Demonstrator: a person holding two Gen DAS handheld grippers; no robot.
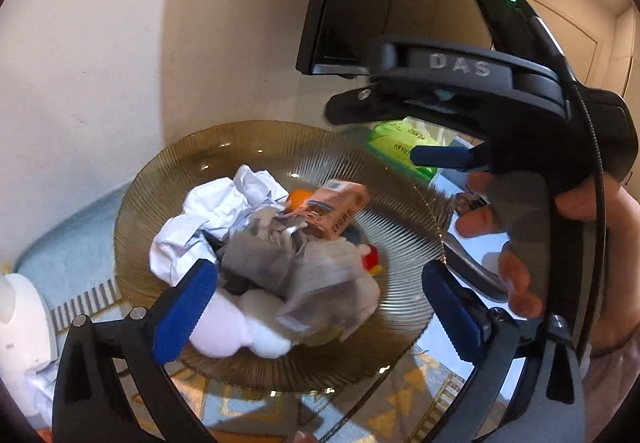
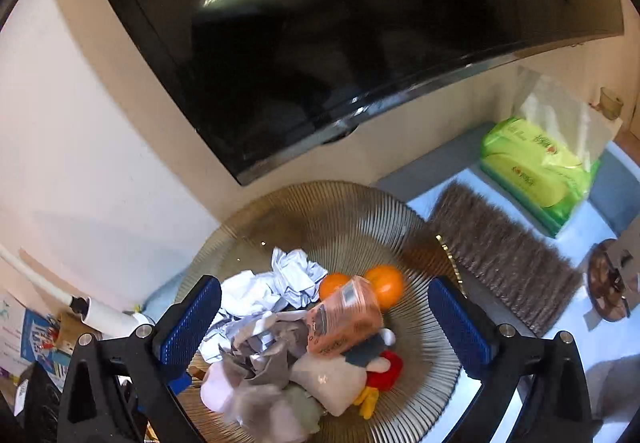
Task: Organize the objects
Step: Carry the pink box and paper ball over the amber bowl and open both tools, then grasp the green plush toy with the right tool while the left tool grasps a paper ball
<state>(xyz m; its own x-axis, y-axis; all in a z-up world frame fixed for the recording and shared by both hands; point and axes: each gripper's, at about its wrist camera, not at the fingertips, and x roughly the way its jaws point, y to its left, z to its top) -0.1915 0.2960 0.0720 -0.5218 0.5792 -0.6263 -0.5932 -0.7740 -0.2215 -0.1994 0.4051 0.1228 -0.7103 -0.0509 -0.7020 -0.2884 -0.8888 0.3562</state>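
Above the ribbed amber glass bowl point(image 2: 340, 211) | crumpled white paper point(image 2: 280, 279), orange carton point(image 2: 344, 319), two oranges point(image 2: 385, 284) heaped inside for gathering | left tongs point(image 1: 320, 307) and right tongs point(image 2: 324, 327) held wide apart, nothing gripped.

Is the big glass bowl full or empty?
Pretty full. The ribbed glass bowl holds crumpled paper, two oranges, an orange carton lying tipped on the heap, and soft toys.

Pale tabletop point(image 2: 568, 327). Ribbed glass bowl point(image 2: 344, 211) sits on it, a brown bristle brush point(image 2: 504, 267) just beside; green tissue pack point(image 2: 536, 171) beyond the brush, near the wall.
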